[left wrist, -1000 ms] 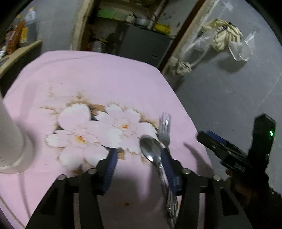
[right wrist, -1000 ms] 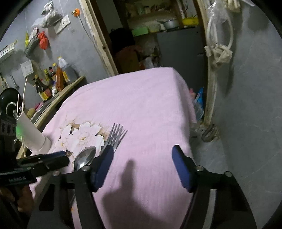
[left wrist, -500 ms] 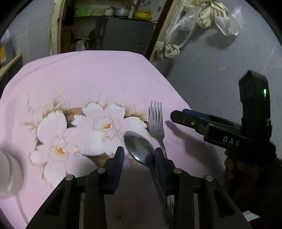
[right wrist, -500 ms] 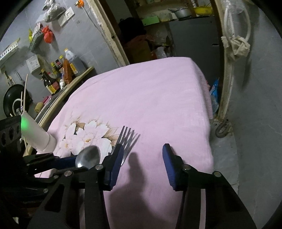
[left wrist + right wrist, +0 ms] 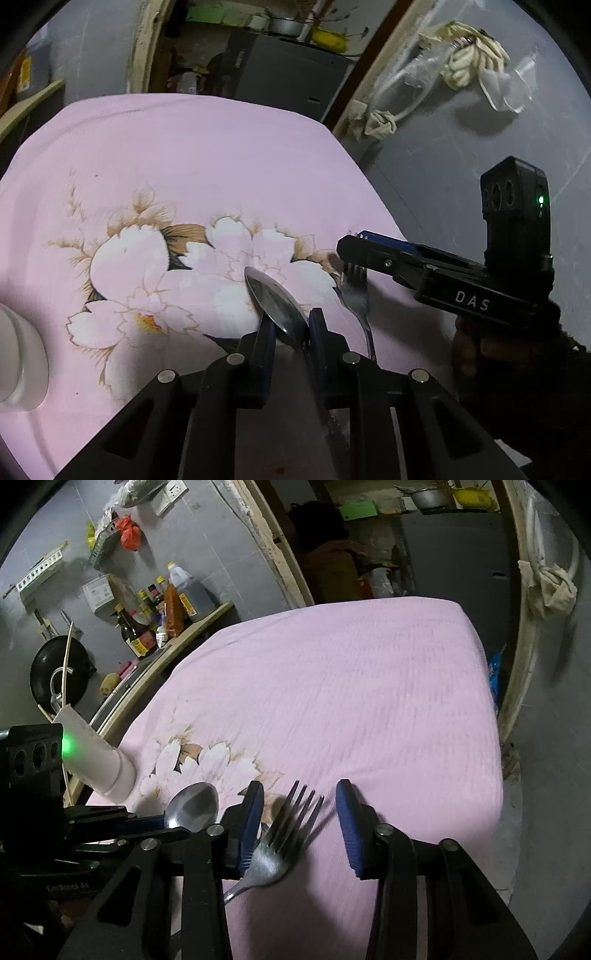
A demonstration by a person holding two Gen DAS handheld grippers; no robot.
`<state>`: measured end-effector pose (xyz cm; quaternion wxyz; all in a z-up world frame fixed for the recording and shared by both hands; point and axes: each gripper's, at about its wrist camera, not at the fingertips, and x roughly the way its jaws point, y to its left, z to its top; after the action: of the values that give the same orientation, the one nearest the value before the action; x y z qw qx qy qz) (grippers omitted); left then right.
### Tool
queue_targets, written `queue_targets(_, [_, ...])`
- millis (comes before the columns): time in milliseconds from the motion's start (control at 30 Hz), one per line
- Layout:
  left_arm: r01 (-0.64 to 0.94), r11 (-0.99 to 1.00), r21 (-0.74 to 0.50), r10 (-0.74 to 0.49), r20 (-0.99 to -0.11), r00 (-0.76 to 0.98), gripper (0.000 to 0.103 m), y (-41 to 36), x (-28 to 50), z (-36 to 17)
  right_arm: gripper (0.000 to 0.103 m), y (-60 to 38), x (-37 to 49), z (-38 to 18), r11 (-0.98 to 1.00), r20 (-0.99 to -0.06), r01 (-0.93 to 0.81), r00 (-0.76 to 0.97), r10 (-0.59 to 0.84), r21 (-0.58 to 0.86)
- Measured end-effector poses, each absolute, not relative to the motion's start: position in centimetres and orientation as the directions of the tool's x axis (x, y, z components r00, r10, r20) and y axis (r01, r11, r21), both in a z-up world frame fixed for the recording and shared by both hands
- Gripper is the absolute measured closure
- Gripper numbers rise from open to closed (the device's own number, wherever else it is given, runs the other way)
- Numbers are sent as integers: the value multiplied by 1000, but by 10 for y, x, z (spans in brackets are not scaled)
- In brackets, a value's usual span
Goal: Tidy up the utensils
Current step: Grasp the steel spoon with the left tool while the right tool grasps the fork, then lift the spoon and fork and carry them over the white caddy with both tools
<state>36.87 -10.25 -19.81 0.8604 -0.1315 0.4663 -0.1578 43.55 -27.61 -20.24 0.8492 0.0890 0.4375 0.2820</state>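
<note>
A steel spoon point(image 5: 277, 304) and a fork point(image 5: 355, 295) lie side by side on the pink flowered cloth point(image 5: 221, 158). My left gripper point(image 5: 291, 328) is closing: its blue pads touch both edges of the spoon where the bowl narrows, and the bowl sticks out ahead. In the right wrist view the spoon bowl point(image 5: 192, 805) juts from the left gripper point(image 5: 147, 821). My right gripper point(image 5: 299, 823) is also closing and straddles the fork point(image 5: 288, 827), which sits close to the left finger with a wide gap on the right. The right gripper point(image 5: 349, 247) hangs over the fork's tines.
A white holder point(image 5: 99, 764) stands on the cloth at the left point(image 5: 18, 362). A shelf with bottles point(image 5: 159, 613) and a dark pan point(image 5: 55, 672) lie beyond it. The table's right edge point(image 5: 495, 760) drops to the grey floor. A person's hand point(image 5: 480, 343) holds the right gripper.
The left jaws have narrowed from beside the spoon onto it. The right gripper has come in from the right over the fork, and its jaws have narrowed around it.
</note>
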Motion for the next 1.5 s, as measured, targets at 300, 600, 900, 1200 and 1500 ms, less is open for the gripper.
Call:
queue_targets(300, [113, 907, -407, -404, -758, 512, 99, -94, 366, -196, 94, -279, 427, -200, 816, -689, -387, 444, 572, 429])
queue_targets(600, [125, 914, -387, -381, -705, 599, 100, -85, 340, -156, 99, -286, 378, -154, 883, -674, -306, 571, 470, 356])
queue_targets(900, [179, 929, -324, -349, -607, 714, 100, -68, 310, -85, 101, -263, 333, -75, 949, -610, -261, 727, 314, 177])
queue_targets(1200, [197, 927, -319, -345, -521, 781, 100, -18, 289, -27, 101, -227, 315, 0, 960, -516, -264, 812, 273, 92])
queue_targets(1500, [171, 938, -303, -297, -441, 847, 100, 37, 276, 11, 101, -170, 313, 63, 947, -412, -320, 859, 305, 34])
